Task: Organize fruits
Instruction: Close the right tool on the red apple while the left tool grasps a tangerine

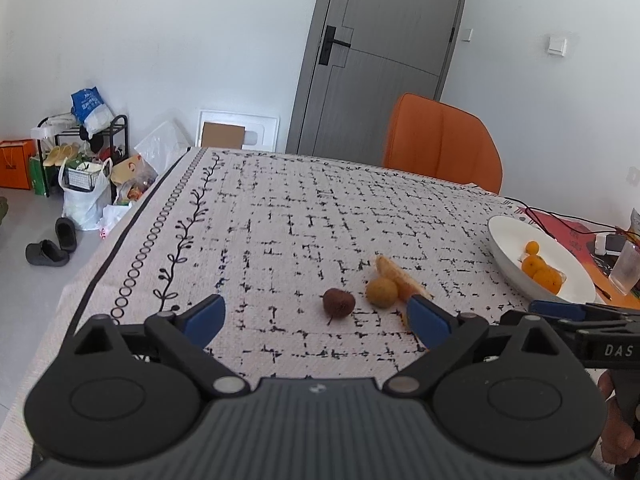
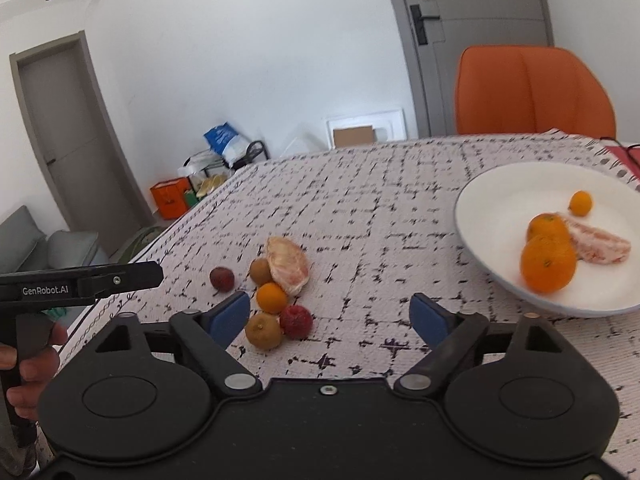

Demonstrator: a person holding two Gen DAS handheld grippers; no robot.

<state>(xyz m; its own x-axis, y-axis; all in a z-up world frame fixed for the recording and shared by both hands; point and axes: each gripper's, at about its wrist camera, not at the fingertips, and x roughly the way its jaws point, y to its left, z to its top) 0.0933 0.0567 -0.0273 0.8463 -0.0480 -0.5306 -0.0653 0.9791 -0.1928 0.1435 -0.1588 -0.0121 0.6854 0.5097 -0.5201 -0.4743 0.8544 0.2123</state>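
A cluster of fruit lies on the tablecloth: a pomelo wedge (image 2: pixel 289 265), a small orange (image 2: pixel 272 298), a red lychee (image 2: pixel 296 321), a brownish-green fruit (image 2: pixel 264 331), another brown fruit (image 2: pixel 261 271) and a dark lychee (image 2: pixel 221 279). The white plate (image 2: pixel 500 192) at right holds two oranges (image 2: pixel 548 266), a kumquat (image 2: pixel 580 203) and a pomelo piece (image 2: pixel 600 245). My right gripper (image 2: pixel 330 316) is open and empty, just right of the cluster. My left gripper (image 1: pixel 316 316) is open and empty, with the dark lychee (image 1: pixel 338 303) between its fingers' line and a brown fruit (image 1: pixel 382 292) beyond.
An orange chair (image 2: pixel 532 92) stands behind the table. Red cables and a glass (image 1: pixel 624 268) lie beyond the plate (image 1: pixel 508 236). The table's left edge (image 1: pixel 120 236) drops to a floor with bags and slippers. The left gripper's body (image 2: pixel 80 280) shows at the left of the right wrist view.
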